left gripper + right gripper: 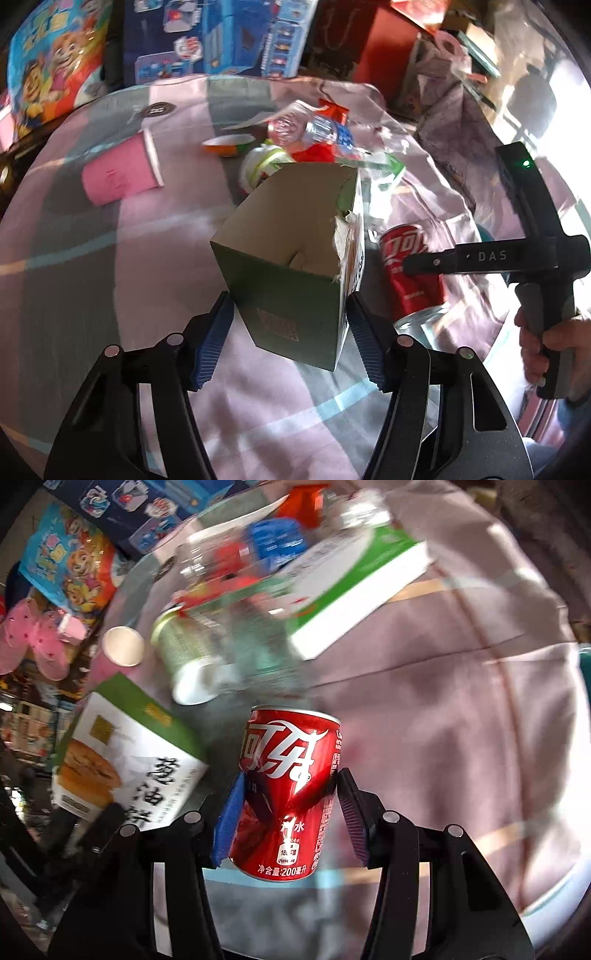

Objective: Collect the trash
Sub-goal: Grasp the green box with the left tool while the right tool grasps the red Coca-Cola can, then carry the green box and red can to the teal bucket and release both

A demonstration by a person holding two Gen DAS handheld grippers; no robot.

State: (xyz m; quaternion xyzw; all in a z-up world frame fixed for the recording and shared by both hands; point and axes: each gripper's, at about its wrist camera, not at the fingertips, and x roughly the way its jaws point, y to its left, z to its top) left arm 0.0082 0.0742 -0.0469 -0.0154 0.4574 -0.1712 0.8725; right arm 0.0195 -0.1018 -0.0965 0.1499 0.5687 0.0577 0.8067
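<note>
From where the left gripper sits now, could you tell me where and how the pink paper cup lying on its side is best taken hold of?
I would grip the pink paper cup across the middle of its body, coming down from above with one finger on each long side. It lies on its side on the table, white rim to the right, so the rounded wall faces up. It stands clear of the green box, so nothing blocks the approach.

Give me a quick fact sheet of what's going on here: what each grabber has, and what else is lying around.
Setting: round glass table over a pink cloth
Left gripper: pads against both sides of an open green carton
Right gripper: pads pressed on a dented red cola can
Holder: a hand on the right gripper's handle
Other litter: pink paper cup on its side, clear plastic bottle, white-and-green tub, flat green-and-white box
</note>
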